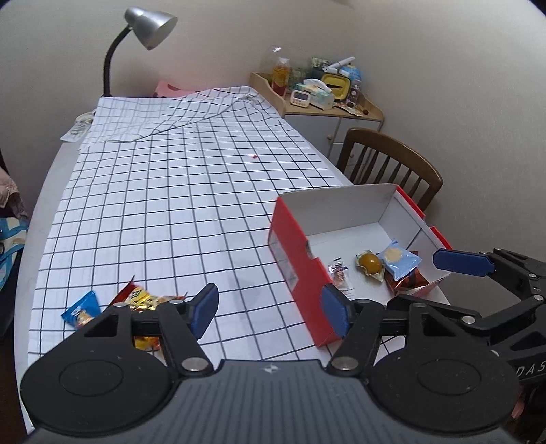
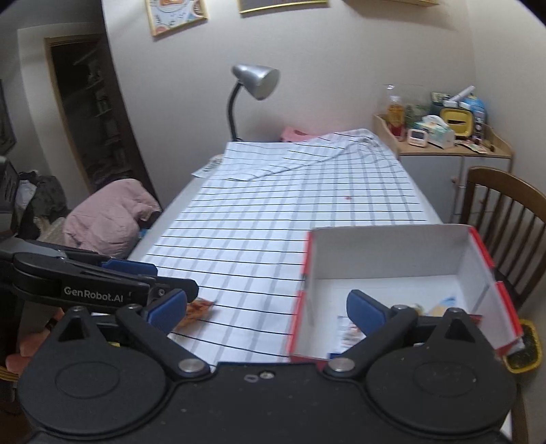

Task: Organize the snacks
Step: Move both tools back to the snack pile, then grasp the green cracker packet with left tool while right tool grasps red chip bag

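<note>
A red box with a white inside stands on the checked tablecloth at the right; it also shows in the right wrist view. In it lie a yellow round snack, a light blue packet, a red-brown packet and a small clear wrapper. On the cloth at the left lie a blue packet and yellow-orange packets. My left gripper is open and empty, above the cloth by the box's near corner. My right gripper is open and empty, straddling the box's left wall.
A grey desk lamp stands at the table's far end. A wooden chair stands right of the box. A cluttered side cabinet is at the far right. A pink garment lies left of the table.
</note>
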A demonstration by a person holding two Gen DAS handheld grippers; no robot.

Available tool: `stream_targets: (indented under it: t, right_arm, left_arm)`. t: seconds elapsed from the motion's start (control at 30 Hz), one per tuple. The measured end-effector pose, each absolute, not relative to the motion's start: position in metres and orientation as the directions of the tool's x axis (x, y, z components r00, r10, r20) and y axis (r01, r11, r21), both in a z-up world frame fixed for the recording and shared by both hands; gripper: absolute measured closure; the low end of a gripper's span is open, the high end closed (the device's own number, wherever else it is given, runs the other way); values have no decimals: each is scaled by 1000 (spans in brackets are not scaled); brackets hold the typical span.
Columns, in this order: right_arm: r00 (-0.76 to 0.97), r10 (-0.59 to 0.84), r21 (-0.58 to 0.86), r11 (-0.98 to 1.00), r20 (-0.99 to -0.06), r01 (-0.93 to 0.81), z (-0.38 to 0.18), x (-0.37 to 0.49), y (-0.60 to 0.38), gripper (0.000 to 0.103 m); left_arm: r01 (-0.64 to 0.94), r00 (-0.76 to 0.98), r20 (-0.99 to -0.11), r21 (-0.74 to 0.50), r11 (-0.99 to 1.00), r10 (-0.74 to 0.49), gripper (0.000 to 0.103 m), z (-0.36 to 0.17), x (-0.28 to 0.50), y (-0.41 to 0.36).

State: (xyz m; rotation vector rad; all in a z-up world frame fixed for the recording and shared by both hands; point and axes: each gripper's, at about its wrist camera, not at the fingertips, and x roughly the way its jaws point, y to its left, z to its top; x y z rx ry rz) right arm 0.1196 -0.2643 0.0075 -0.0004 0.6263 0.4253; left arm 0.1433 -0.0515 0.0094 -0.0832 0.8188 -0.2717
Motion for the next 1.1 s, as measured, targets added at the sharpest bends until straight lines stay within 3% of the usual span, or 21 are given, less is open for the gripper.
stream_targets:
  t: [0.17, 0.5, 0.8, 1.1]
  right_arm:
    - [706, 418, 134, 897, -572, -422, 0, 117, -239, 0]
    - [631, 475, 142, 852, -614, -503, -24, 120, -183, 0]
    - [581, 461, 116, 839, -670, -532, -56, 135, -142, 0]
    - [573, 420, 66, 842, -704, -536, -77, 168, -116, 1]
  left_arm:
    - [159, 676, -691, -202, 966, -256, 28, 5, 128, -15]
    - [-22, 687, -715, -202, 979, -132, 27, -15, 107, 61]
    - [-215, 592, -805, -193, 957, -29, 27, -53, 109, 121]
    - [-457, 441, -898, -225, 860, -1, 27, -108, 119, 162]
